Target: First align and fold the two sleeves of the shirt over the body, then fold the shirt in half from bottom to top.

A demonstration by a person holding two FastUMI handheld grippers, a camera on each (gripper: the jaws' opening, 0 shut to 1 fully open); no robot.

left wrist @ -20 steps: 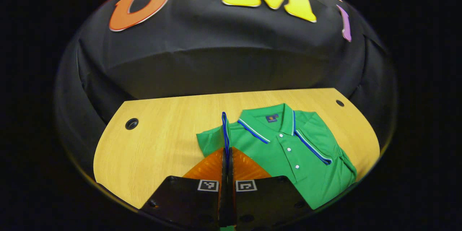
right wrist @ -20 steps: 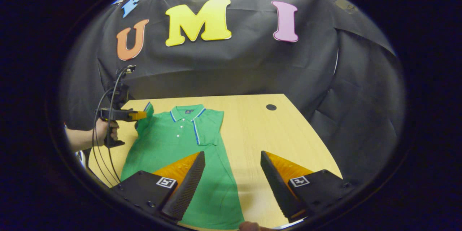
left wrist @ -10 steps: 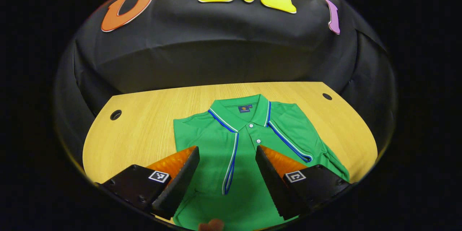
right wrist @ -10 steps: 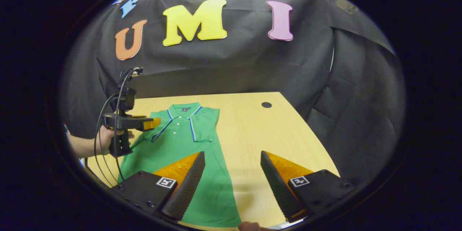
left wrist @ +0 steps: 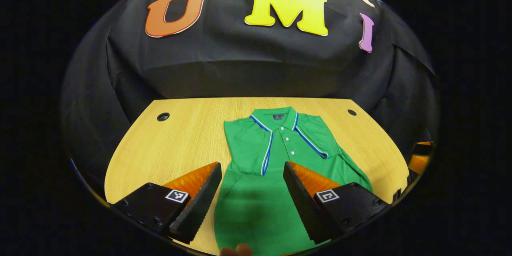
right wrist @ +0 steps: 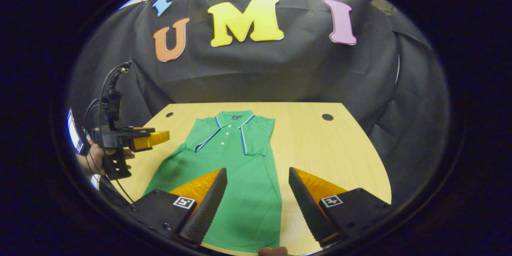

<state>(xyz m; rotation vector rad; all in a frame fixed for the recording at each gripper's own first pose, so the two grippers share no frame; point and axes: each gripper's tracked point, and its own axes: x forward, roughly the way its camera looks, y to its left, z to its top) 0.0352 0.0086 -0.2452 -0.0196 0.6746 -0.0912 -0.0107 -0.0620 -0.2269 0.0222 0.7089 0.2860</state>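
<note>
Both pairs of jaws stand spread wide with nothing between them. The left gripper point(left wrist: 252, 204) hangs above the lower body of the green shirt point(left wrist: 264, 160) without touching it, and the right gripper point(right wrist: 258, 204) hangs over the shirt's hem and the bare wood beside it, also holding nothing.

The shirt lies flat on the wooden worktop point(left wrist: 180, 140), collar point(left wrist: 276, 118) toward the booth wall and hem toward the person. Both short sleeves are folded in over the chest; their blue-and-white trimmed edges run down on either side of the button placket point(left wrist: 289, 144).

The left gripper view looks nearly straight up the shirt and shows two round holes in the worktop, one near each far corner point(left wrist: 163, 117); at its right rim a small part of the other gripper peeks in. The right gripper view shows the shirt point(right wrist: 232, 168) from farther off, along with the left gripper point(right wrist: 150, 140) off the worktop's left edge, held by a hand point(right wrist: 94, 158) with cables point(right wrist: 106, 88) looping above it. There its jaws are seen side-on, so their gap cannot be judged.
</note>
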